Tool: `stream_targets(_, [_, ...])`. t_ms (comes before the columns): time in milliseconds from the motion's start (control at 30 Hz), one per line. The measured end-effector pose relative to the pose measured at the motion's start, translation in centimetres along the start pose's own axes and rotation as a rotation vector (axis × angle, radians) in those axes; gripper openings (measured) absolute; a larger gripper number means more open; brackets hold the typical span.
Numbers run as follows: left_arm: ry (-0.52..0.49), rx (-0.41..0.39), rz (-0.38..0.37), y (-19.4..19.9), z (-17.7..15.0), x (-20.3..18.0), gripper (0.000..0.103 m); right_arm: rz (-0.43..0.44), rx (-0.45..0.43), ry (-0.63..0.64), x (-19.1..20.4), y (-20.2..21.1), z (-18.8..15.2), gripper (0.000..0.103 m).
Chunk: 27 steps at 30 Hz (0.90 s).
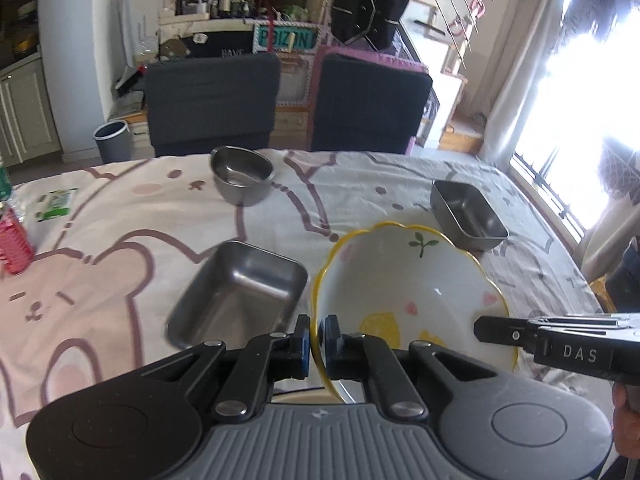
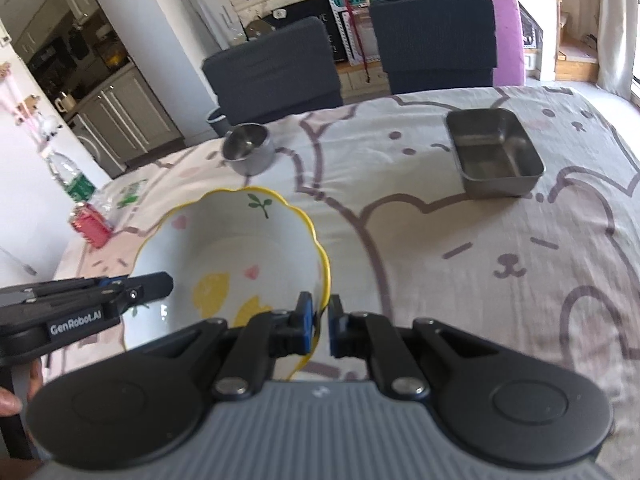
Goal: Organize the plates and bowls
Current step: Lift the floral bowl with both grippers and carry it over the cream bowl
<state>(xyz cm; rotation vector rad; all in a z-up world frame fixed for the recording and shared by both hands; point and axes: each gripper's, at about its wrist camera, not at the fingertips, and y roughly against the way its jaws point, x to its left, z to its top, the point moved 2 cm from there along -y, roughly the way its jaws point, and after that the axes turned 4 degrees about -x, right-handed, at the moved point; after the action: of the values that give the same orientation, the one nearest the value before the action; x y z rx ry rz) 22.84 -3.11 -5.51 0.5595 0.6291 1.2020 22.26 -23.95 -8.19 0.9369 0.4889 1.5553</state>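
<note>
A white ceramic bowl (image 1: 404, 280) (image 2: 236, 248) with a wavy yellow rim and lemon prints hangs above the table, held by both grippers. My left gripper (image 1: 317, 346) is shut on its left rim. My right gripper (image 2: 322, 328) is shut on its right rim and shows from the side in the left wrist view (image 1: 486, 330). A rectangular steel tray (image 1: 240, 292) lies just left of the bowl. A second steel tray (image 1: 466, 214) (image 2: 494, 158) sits farther right. A round steel bowl (image 1: 242, 174) (image 2: 248, 148) stands near the far edge.
The table carries a pink and grey bear-print cloth (image 2: 480, 260). A red ribbed container (image 1: 14, 242) (image 2: 90, 226), a clear bottle (image 2: 72, 178) and a green packet (image 1: 54, 204) sit at the left side. Two dark chairs (image 1: 212, 100) stand behind the table.
</note>
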Motion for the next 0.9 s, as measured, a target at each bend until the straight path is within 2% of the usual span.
stream_targets(300, [0.046, -0.035, 0.006, 4.6, -2.1, 2.0, 0.007, 0.072, -0.019, 0.004, 2.7, 2.3, -1.3, 0.009])
stream_targets(433, [0.04, -0.001, 0.007, 5.0, -3.7, 2.7, 0.008, 0.069, 0.0, 0.03, 3.7, 2.5, -2.2, 0.009])
stream_targets(567, [0.052, 0.043, 0.005, 5.1, -5.5, 3.8, 0.008, 0.068, 0.058, 0.063, 4.4, 1.8, -3.6, 0.009])
stream_targets(900, [0.031, 0.124, 0.051, 4.2, -8.3, 5.4, 0.008, 0.038, 0.165, 0.17, 7.1, -0.2, -6.7, 0.01])
